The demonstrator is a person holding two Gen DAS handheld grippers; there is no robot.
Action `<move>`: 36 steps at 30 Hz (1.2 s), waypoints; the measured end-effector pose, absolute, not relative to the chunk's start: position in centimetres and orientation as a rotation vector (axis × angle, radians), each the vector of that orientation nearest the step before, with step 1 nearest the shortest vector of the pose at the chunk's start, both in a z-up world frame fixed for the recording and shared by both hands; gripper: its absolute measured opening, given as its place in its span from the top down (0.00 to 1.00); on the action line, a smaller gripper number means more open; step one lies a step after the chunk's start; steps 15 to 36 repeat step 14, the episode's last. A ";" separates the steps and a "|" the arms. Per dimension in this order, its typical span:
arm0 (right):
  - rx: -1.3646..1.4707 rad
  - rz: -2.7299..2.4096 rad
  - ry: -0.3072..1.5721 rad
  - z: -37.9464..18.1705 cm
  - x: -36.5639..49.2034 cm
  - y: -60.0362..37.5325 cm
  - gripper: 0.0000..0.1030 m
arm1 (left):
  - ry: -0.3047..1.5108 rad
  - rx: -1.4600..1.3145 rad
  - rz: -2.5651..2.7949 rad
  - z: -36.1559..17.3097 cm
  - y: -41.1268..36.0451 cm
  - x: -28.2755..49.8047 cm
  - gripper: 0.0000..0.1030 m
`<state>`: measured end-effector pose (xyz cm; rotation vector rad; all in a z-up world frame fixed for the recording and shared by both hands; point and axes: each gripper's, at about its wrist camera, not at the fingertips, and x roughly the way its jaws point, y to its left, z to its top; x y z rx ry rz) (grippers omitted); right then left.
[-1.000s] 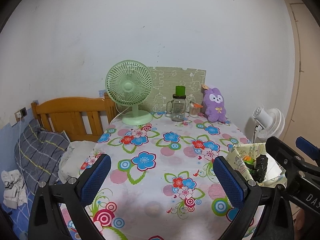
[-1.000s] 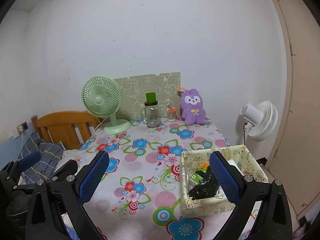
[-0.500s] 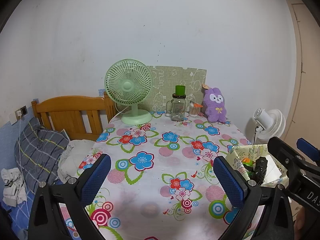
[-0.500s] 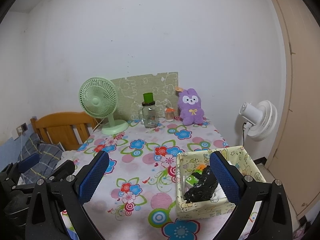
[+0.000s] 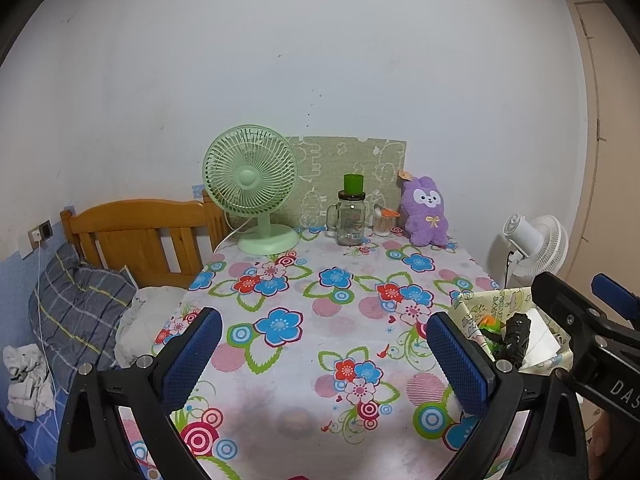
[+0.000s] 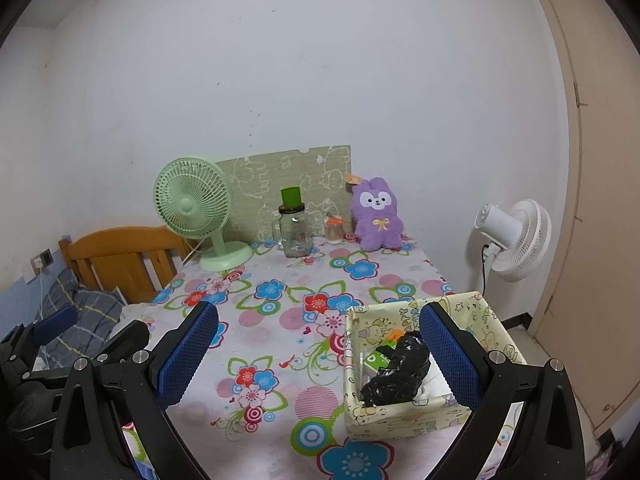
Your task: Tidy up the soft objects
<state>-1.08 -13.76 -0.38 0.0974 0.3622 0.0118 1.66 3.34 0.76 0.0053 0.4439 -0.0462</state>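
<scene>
Hovering over the bench [image 5: 320,364], left tongs [image 5: 320,356] and right tongs [image 6: 316,354] were both spread wide, empty. Purple plush [image 6: 376,214] sat at 12 o'clock; patterned box [image 6: 404,420] at 4 o'clock.

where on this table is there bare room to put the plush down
The middle of the floral tablecloth is bare, from the back row to the near edge, left of the yellow patterned box. The back edge is crowded: green desk fan, glass jar, purple plush bunny.
</scene>
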 end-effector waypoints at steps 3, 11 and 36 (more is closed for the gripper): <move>0.097 0.008 0.362 -0.3 -1.0 -13.8 0.01 | 0.444 0.006 -0.050 0.7 3.3 1.9 0.00; 0.121 0.004 0.362 -0.3 -0.7 -13.9 0.00 | 0.434 0.024 -0.061 1.0 3.1 2.1 0.00; 0.122 0.000 0.368 -0.5 -0.6 -13.9 0.00 | 0.438 0.027 -0.064 0.9 3.1 2.2 0.00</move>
